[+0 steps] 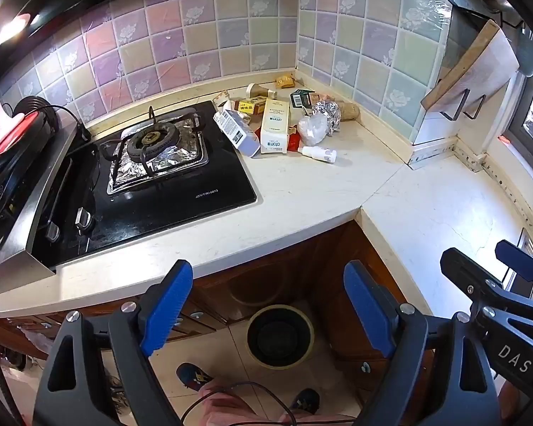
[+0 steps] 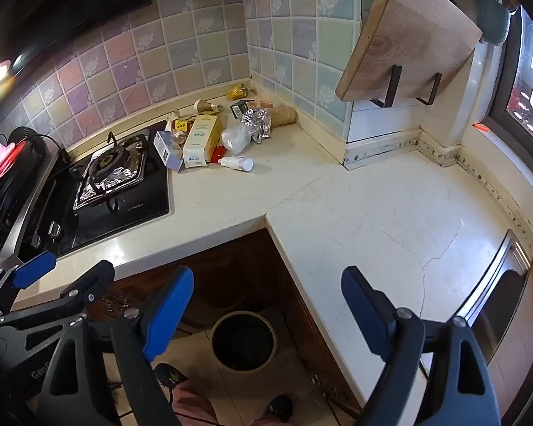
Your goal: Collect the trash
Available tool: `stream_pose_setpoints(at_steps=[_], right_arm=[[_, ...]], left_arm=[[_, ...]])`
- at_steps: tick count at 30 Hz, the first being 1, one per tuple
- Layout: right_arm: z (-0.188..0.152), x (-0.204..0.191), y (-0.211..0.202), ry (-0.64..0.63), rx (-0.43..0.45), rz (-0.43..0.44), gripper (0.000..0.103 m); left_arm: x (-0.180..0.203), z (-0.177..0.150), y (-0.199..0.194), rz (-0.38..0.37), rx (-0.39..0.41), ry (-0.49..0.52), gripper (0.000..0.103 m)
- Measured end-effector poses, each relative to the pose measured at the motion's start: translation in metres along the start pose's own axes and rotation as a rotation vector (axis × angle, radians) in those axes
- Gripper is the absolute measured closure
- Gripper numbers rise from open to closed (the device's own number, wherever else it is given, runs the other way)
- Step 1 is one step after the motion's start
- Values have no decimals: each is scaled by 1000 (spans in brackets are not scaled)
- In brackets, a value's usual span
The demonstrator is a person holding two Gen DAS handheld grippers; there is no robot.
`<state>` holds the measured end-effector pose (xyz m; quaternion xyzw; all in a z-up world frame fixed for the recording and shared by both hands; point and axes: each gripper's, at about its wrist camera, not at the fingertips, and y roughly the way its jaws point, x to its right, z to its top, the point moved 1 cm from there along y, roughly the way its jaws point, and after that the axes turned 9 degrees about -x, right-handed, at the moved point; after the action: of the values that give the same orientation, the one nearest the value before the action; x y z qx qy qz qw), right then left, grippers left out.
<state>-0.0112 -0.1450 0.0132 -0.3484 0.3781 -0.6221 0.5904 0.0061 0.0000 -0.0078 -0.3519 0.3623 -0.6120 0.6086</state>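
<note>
A pile of trash lies in the counter's back corner: a tall white carton (image 1: 274, 126) (image 2: 199, 140), a small blue-white box (image 1: 236, 129) (image 2: 168, 149), crumpled foil (image 1: 326, 113) (image 2: 256, 120), a clear plastic bag (image 1: 312, 128) (image 2: 235, 137), a small white bottle (image 1: 318, 153) (image 2: 237, 163) and several wrappers. A round bin (image 1: 280, 336) (image 2: 244, 341) stands on the floor below the counter corner. My left gripper (image 1: 268, 310) is open and empty, held off the counter's front edge above the bin. My right gripper (image 2: 268, 312) is open and empty, beside the left one (image 2: 35, 277).
A black gas hob (image 1: 152, 174) with a foil-lined burner (image 2: 110, 174) sits left of the trash. A wooden cutting board (image 2: 405, 35) hangs on the right wall. A sink (image 2: 504, 305) is at the far right. The person's shoes (image 1: 195, 378) are on the floor.
</note>
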Motion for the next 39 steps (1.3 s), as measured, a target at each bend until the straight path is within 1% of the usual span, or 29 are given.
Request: stream_pose_setpoints(at_steps=[15, 24, 39], right_arm=[[-2, -4, -1, -4, -4, -12, 17], [0, 1, 1, -4, -5, -21, 18], [2, 4, -1, -2, 5, -45, 20]], left_arm=[[2, 1, 1, -16, -6, -7, 17], [1, 1, 2, -16, -7, -11, 17], [11, 6, 7, -16, -5, 9, 17]])
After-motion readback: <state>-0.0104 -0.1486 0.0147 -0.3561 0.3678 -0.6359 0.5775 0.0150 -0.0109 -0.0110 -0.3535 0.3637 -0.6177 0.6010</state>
